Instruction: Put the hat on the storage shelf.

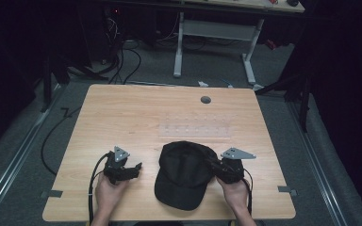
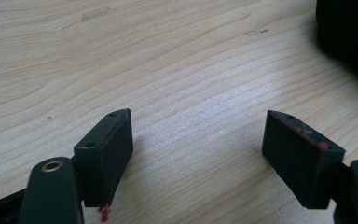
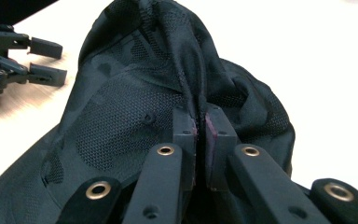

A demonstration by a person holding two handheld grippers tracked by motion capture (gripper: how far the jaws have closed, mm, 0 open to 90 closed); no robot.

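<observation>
Black fabric cap, lying crown-up on the near half of a pale wooden table, brim toward the person, between the two grippers

Material: mesh-textured cloth over the crown, seen close in the right gripper view, with seams running up to a top ridge. Judged soft and light; the crown gathers into a fold wherever it is pinched, so it will sag and drape if lifted by cloth alone. The brim looks flatter and is probably the stiffer part, a firmer place to take hold. The mesh seems unlikely to slip and the item is not fragile

Right gripper: jaws nearly closed, clamping a raised pleat of the crown's cloth at the cap's right side; a thin strip of fabric stands between the pads

Left gripper: jaws set wide apart, holding nothing, hovering low over bare wood just beside the cap's left edge and apart from it. In its own view the cap is a dark blur at the upper right corner

Hard to make out:
- cap's underside, back strap and any closure are hidden
- any logo or lettering is lost in black on black
- faint clear rectangular sheet on the table beyond the cap, nature uncertain
- small dark round spot near the far edge, possibly a cable hole
</observation>
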